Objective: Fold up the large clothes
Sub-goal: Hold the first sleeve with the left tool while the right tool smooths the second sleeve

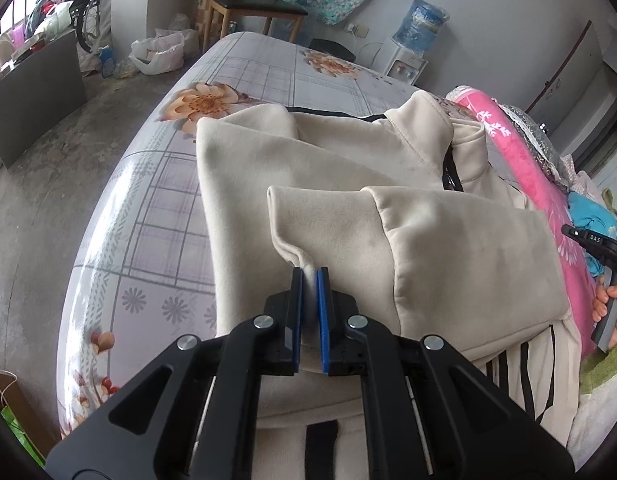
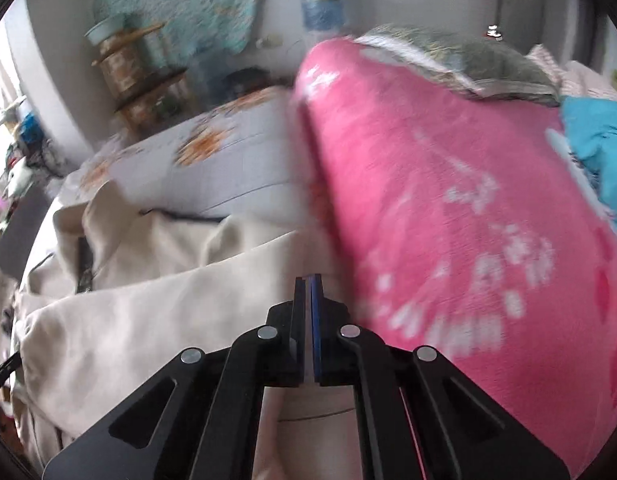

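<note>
A cream hooded sweatshirt (image 1: 348,168) with black stripes and a black zipper lies on the bed, a sleeve folded over its body. My left gripper (image 1: 309,280) is shut on a pinched fold of the sleeve cuff. In the right wrist view the same sweatshirt (image 2: 120,312) spreads to the left; this view is blurred. My right gripper (image 2: 308,284) is shut on a thin edge of the cream fabric, beside the pink blanket (image 2: 448,220). The right gripper also shows at the right edge of the left wrist view (image 1: 596,244), held by a hand.
The bed sheet (image 1: 156,208) is pale with a grid and orange flowers; its edge drops to the concrete floor on the left. The pink blanket (image 1: 524,168) and a blue cloth (image 2: 596,156) pile on the right. A chair (image 1: 260,8) and water dispenser (image 1: 404,60) stand beyond the bed.
</note>
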{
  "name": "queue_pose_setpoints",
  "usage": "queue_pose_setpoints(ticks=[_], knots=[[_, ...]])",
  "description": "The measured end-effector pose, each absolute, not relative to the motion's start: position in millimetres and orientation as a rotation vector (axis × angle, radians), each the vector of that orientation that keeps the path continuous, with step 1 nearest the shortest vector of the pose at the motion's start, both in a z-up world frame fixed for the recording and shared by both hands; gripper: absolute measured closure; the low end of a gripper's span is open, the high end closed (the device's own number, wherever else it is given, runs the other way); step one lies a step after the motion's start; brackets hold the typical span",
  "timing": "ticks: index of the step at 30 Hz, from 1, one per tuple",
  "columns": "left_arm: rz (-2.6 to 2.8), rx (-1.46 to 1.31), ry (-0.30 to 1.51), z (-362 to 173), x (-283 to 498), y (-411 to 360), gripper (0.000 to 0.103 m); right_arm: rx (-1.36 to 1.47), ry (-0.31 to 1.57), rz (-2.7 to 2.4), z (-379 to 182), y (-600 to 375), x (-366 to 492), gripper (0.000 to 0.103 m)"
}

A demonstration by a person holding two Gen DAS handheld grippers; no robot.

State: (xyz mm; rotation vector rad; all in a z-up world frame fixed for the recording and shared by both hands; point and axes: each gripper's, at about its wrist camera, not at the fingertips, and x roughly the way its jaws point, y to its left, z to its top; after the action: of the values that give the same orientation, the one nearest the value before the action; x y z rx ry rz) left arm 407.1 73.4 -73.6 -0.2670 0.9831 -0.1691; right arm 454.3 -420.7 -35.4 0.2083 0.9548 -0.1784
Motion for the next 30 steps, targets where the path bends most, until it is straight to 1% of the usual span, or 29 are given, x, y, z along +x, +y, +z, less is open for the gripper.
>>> queue_pose_setpoints(ticks=[4, 5, 7, 8, 9, 11, 14, 17, 19, 20, 21, 24, 28, 29, 30], knots=[[-0.157, -0.257, 0.986, -74.5, 409.5, 70.7, 0.096, 0.156, 0.951, -0.091, -23.4, -410.1, 429.6, 0.1], [-0.157, -0.257, 0.986, -74.6, 409.7, 70.7, 0.096, 0.126, 0.948, -0.044, -18.3, -400.4, 416.0, 0.098], [-0.154, -0.261, 0.987, -76.3, 409.1, 71.8, 0.096, 0.061, 0.949, 0.035, -12.7, -382.4, 388.8, 0.083], [-0.154, -0.262, 0.986, -77.2, 409.0, 72.3, 0.096, 0.031, 0.948, 0.072, -11.7, -374.1, 374.3, 0.063], [-0.155, -0.263, 0.982, -77.6, 408.8, 72.5, 0.096, -0.006, 0.954, 0.118, -13.8, -364.0, 355.9, 0.049], [-0.154, -0.263, 0.979, -78.7, 407.9, 72.8, 0.096, -0.073, 0.99, 0.168, -21.0, -350.0, 335.9, 0.047], [-0.152, -0.263, 0.979, -79.4, 408.0, 72.9, 0.096, -0.214, 1.052, 0.156, -46.0, -332.1, 320.0, 0.04], [-0.149, -0.264, 0.97, -80.0, 407.5, 73.0, 0.096, -0.302, 1.076, 0.068, -67.3, -328.0, 322.8, 0.04], [-0.145, -0.261, 0.961, -80.2, 407.2, 72.2, 0.096, -0.262, 1.063, 0.029, -68.6, -337.1, 326.0, 0.069], [-0.143, -0.263, 0.955, -79.9, 407.3, 71.6, 0.096, -0.217, 1.059, 0.014, -66.4, -343.7, 327.6, 0.089], [-0.144, -0.268, 0.953, -79.3, 407.1, 71.1, 0.096, -0.179, 1.045, -0.004, -62.4, -348.9, 327.3, 0.092], [-0.187, -0.289, 0.935, -74.0, 405.1, 68.0, 0.096, -0.119, 0.991, -0.046, -53.5, -366.9, 323.6, 0.096], [-0.188, -0.243, 0.958, -74.4, 404.8, 56.0, 0.096, -0.057, 1.006, -0.055, -67.7, -382.0, 323.8, 0.096], [-0.178, -0.232, 0.963, -76.4, 405.0, 55.5, 0.096, -0.052, 1.005, -0.056, -67.4, -381.9, 323.5, 0.096], [-0.173, -0.236, 0.969, -78.8, 405.4, 56.8, 0.096, -0.051, 1.007, -0.05, -65.3, -382.4, 321.9, 0.092]])
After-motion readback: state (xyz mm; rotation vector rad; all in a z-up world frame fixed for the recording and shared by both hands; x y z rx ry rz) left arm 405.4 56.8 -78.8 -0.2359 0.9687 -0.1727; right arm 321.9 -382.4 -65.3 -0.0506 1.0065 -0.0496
